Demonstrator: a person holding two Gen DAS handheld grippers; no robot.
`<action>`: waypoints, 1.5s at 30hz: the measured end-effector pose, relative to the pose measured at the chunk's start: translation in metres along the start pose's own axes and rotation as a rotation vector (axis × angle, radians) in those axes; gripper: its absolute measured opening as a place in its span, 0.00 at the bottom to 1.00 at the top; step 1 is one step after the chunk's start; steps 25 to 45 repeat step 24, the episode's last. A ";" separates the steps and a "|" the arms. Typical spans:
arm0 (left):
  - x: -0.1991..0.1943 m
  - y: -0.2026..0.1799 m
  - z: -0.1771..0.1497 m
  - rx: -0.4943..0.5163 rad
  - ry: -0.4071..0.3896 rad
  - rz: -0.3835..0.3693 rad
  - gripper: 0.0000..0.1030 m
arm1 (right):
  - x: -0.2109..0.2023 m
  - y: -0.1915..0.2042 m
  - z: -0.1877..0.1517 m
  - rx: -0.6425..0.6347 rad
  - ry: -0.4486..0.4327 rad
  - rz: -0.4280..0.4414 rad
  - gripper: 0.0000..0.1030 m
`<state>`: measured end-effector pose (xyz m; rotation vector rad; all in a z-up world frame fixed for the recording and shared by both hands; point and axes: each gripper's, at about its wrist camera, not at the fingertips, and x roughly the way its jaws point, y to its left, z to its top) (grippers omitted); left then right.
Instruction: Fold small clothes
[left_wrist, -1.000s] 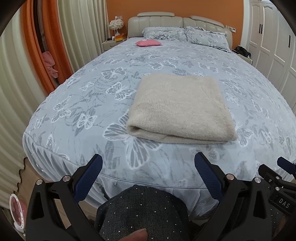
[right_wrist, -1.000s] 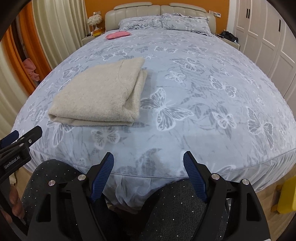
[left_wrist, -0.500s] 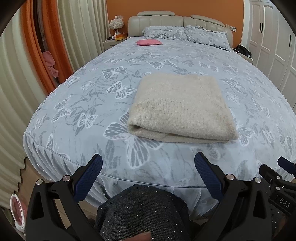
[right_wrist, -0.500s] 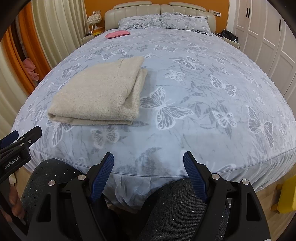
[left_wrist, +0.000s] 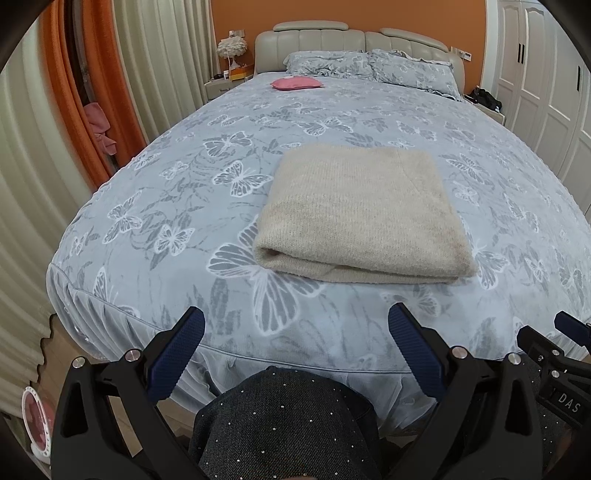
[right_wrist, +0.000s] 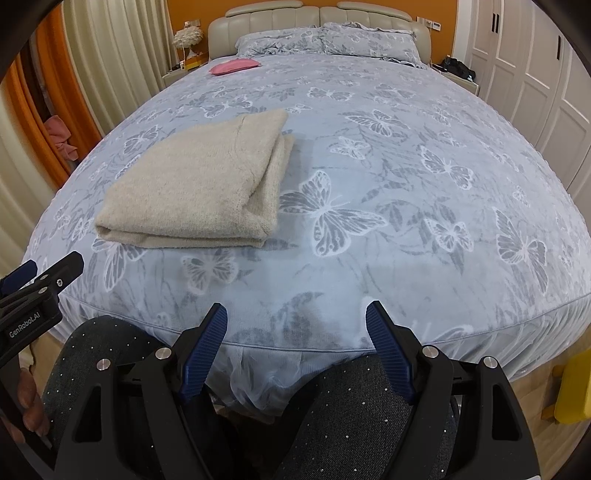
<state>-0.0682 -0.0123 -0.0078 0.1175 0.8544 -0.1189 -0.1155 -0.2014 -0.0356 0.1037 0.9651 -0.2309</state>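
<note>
A butterfly-print bed (left_wrist: 155, 206) is filling the room. The folded beige garment (left_wrist: 360, 210) is lying ahead of the left gripper (left_wrist: 295, 354), its long side crosswise to those fingers, and leftward of the right gripper (right_wrist: 295, 347); both are gaping empty, the left nearer.

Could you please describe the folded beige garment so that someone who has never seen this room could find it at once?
Start at the large bed with the grey butterfly-print cover. Near its foot end lies the folded beige knit garment, a flat rectangle. The only other loose item on the cover is a small pink item far off by the pillows.
</note>
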 end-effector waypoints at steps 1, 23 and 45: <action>0.000 -0.001 0.000 -0.002 0.001 -0.001 0.95 | 0.000 0.000 0.000 -0.001 0.000 0.000 0.73; -0.001 0.002 -0.002 -0.017 0.009 0.000 0.91 | 0.001 -0.002 0.000 -0.004 0.002 0.003 0.73; -0.001 0.002 -0.002 -0.017 0.010 0.001 0.91 | 0.001 -0.003 0.001 -0.004 0.001 0.003 0.73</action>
